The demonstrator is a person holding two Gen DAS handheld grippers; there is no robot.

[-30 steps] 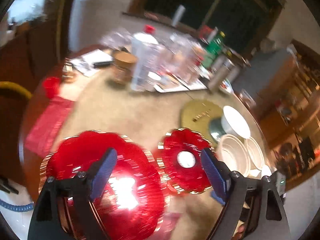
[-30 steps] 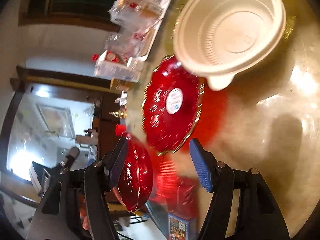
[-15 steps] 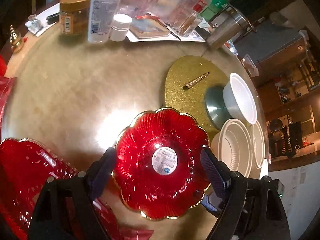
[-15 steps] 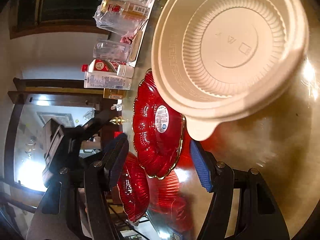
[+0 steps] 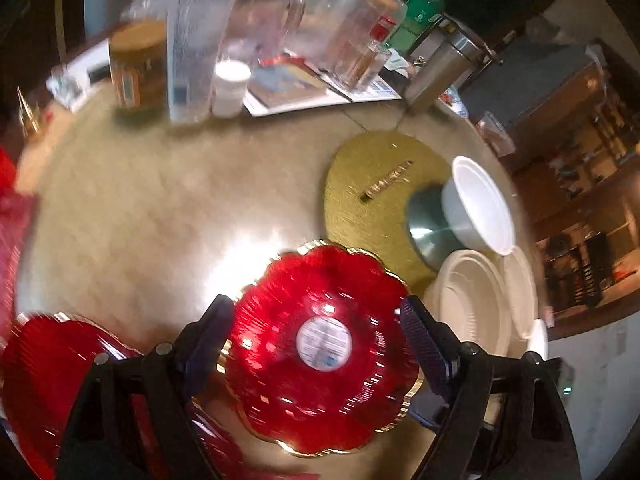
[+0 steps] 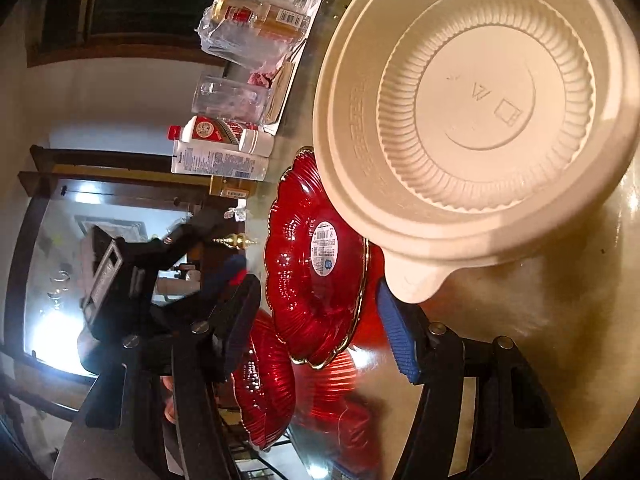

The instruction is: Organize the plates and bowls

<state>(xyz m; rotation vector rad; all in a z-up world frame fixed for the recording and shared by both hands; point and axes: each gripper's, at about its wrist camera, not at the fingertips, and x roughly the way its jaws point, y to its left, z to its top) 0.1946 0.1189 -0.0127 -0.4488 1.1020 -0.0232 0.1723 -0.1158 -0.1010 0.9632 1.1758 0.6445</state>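
Observation:
A small red scalloped plate (image 5: 324,344) with a white sticker lies on the table. My left gripper (image 5: 316,332) hovers over it, open, one finger near each side of its rim. A larger red plate (image 5: 48,380) lies to the left. In the right wrist view, rolled on its side, a cream ribbed bowl (image 6: 480,100) with a tab fills the top right. My right gripper (image 6: 318,326) is closing, its right finger just under the tab. Its pads press on nothing. The small red plate (image 6: 316,256) shows beyond it.
A gold placemat (image 5: 380,184) bears a steel bowl (image 5: 428,232) with a tilted white bowl (image 5: 480,204) on it. Stacked cream bowls (image 5: 472,312) sit by the right table edge. Bottles, jars and papers (image 5: 192,40) crowd the far side.
The left gripper swung from over the large red plate to over the small one. The right gripper drew closer to the cream bowl, and the left gripper came into its view.

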